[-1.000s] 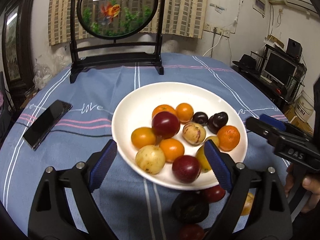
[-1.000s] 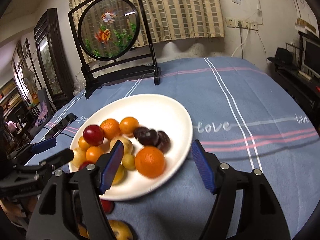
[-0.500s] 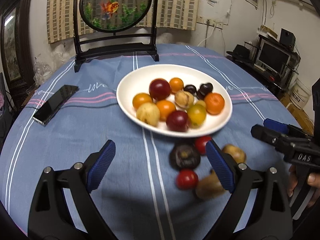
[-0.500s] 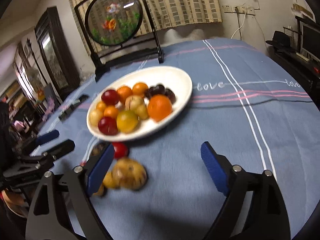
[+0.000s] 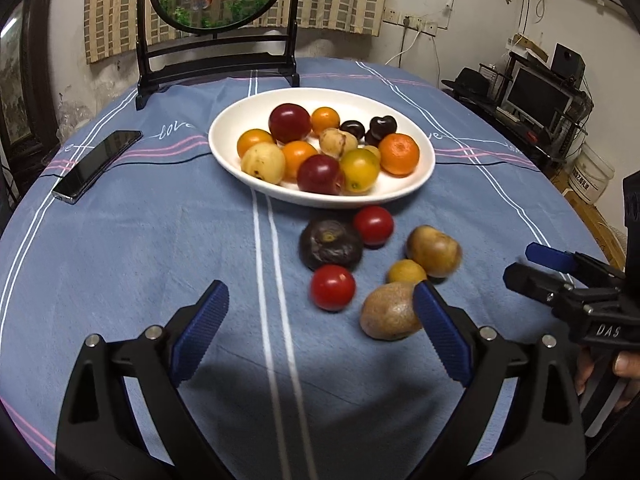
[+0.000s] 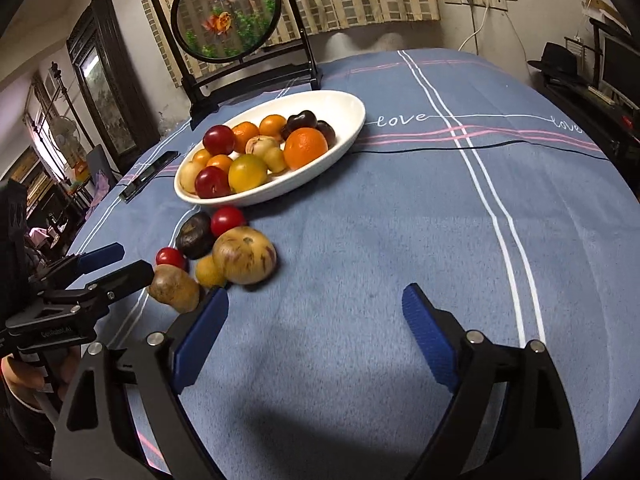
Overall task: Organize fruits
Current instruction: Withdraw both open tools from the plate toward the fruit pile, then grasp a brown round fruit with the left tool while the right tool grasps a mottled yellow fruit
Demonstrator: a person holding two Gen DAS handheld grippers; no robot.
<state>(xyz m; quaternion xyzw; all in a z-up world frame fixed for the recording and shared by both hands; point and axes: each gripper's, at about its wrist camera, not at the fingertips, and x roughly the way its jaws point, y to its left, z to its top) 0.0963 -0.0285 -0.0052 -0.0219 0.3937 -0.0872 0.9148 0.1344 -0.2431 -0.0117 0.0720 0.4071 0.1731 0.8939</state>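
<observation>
1. Left wrist view: the table (image 5: 120, 240), under its blue cloth, carries everything; I hold both tools low over its near edge, probably so I can choose among the loose fruit.
2. The white plate (image 5: 424, 168) sits mid-table, already piled with fruit, so I judge it the collecting place.
3. My left gripper (image 5: 320, 312) has its jaws spread wide and holds nothing.
4. My right gripper (image 6: 316, 312) is just as wide and empty, over bare cloth.
5. Six fruits lie off the plate, just in front of it: a dark fruit (image 5: 330, 244), two brown ones (image 5: 434, 250) (image 5: 388, 312), two red tomatoes (image 5: 373, 225) (image 5: 333, 287) and a small yellow one (image 5: 406, 272).
</observation>
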